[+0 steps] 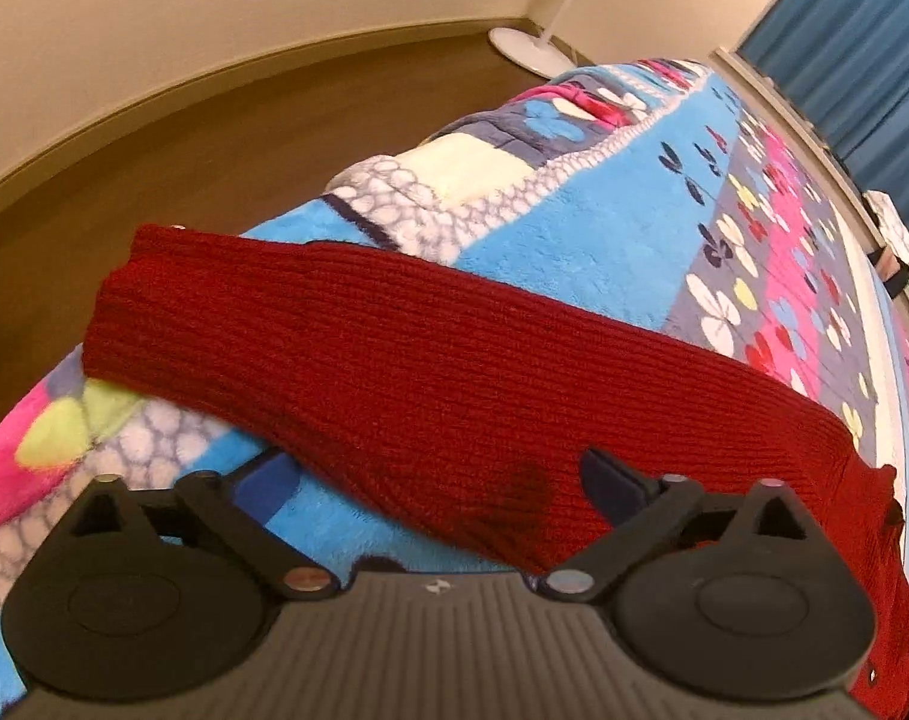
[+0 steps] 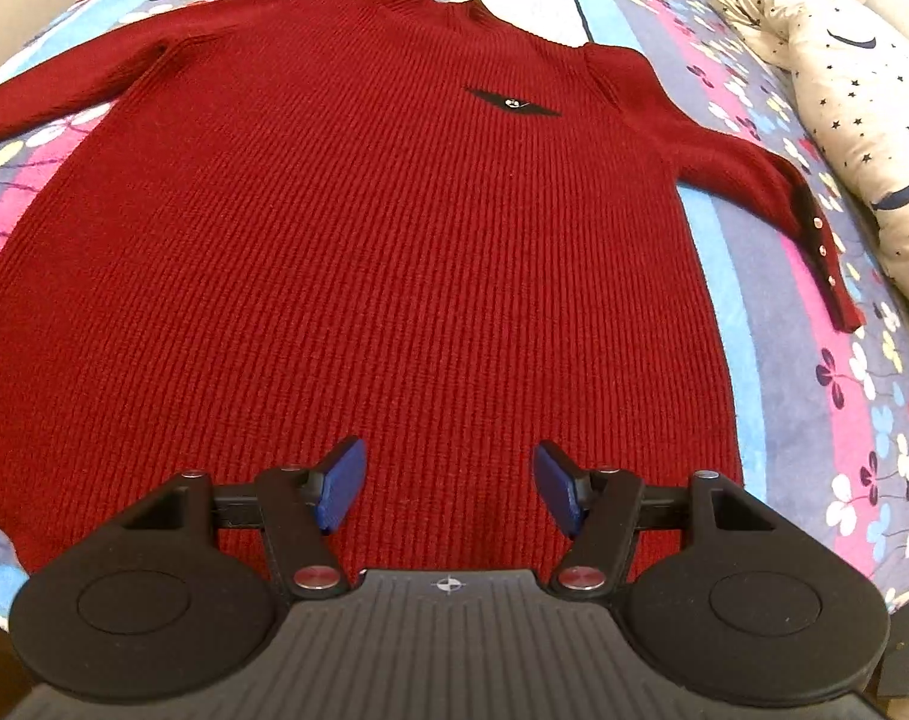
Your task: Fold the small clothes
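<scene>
Right wrist view shows the red knit sweater (image 2: 346, 228) spread flat, front up, on a bed covered by a flowered blanket (image 2: 814, 396), collar away from the camera and both sleeves stretched out to the sides. The right gripper (image 2: 448, 489) hovers just above the lower body of the sweater near the hem; its blue fingers (image 2: 340, 489) stand partly apart with bare knit between them and nothing pinched. A star-printed pillow (image 2: 862, 120) lies beside the far sleeve.

Left wrist view looks along the other sleeve (image 1: 358, 348), which runs across the blanket toward the edge of the bed, with brown floor (image 1: 214, 138) beyond. The left gripper (image 1: 436, 492) is spread wide; one finger sits over the blanket, the other over the sleeve near the shoulder, and neither presses on fabric.

The garment looks laid out and no fold is made yet, so the step in hand seems to be the first sleeve fold. The next move likely calls for the left fingers to lower, close on the sleeve and carry it across the body, while the right side steadies the hem.
</scene>
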{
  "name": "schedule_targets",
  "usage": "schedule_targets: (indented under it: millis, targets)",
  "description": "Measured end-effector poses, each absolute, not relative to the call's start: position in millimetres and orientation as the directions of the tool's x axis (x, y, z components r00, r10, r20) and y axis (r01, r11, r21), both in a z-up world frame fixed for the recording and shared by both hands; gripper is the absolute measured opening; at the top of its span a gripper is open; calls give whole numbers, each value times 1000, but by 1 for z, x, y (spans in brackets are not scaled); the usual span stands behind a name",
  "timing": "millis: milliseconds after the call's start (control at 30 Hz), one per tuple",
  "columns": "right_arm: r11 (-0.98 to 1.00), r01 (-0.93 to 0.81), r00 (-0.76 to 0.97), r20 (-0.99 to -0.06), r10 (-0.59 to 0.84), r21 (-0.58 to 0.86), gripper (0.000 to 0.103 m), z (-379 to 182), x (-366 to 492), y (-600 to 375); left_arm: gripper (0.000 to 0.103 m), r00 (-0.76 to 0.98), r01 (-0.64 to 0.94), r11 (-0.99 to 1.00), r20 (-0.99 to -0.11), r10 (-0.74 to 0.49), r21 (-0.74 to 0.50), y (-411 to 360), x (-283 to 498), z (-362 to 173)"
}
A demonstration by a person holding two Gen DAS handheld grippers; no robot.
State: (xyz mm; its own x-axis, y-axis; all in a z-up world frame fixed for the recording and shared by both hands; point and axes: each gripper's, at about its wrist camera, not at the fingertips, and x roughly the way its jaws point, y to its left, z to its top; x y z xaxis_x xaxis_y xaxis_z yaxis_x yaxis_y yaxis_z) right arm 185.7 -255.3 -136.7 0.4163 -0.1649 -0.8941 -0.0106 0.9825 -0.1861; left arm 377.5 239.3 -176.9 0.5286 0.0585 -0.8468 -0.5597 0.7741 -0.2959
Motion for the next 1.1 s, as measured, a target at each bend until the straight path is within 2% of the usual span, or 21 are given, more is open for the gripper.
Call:
schedule_targets:
  millis: [133, 333, 667, 700, 733, 767, 800, 867, 933, 1100]
  targets:
    - [987, 35, 438, -886, -154, -154, 65, -137, 188, -255, 103, 529, -552, 785, -846, 68, -282, 238, 379, -178]
    - [991, 108, 429, -896, -118, -80, 73, -138, 195, -258, 103, 529, -541, 800, -844, 85, -258, 234, 381, -180]
    - [989, 111, 417, -899, -133, -95, 76, -145, 197, -262, 103, 530, -555, 798, -839, 122, -235, 234, 385, -183]
    - [989, 110, 417, -899, -135, -97, 76, -145, 198, -262, 90, 535, -570, 788, -833, 139, -235, 235, 384, -181]
    - [989, 108, 419, -898, -136, -100, 76, -146, 198, -262, 72, 527, -608, 767, -828, 193, -208, 236, 383, -177]
    - [989, 105, 421, -897, -137, -101, 76, -146, 197, -261, 32, 512, -633, 754, -825, 239, -175, 238, 383, -173]
    - [989, 101, 426, -894, -138, -104, 76, -146, 196, -261, 23, 515, -642, 743, -824, 238, -187, 243, 383, -168]
    - [990, 98, 437, -890, -133, -100, 76, -146, 195, -262, 20, 521, -680, 693, -824, 223, -242, 252, 384, -157]
    - [991, 108, 451, -884, -122, -82, 76, -147, 191, -266, 19, 542, -665, 712, -801, 255, -223, 244, 392, -135]
    - [988, 154, 461, -884, -74, -2, 75, -155, 184, -286, 19, 719, -494, 844, -644, 262, -208, 169, 425, -50]
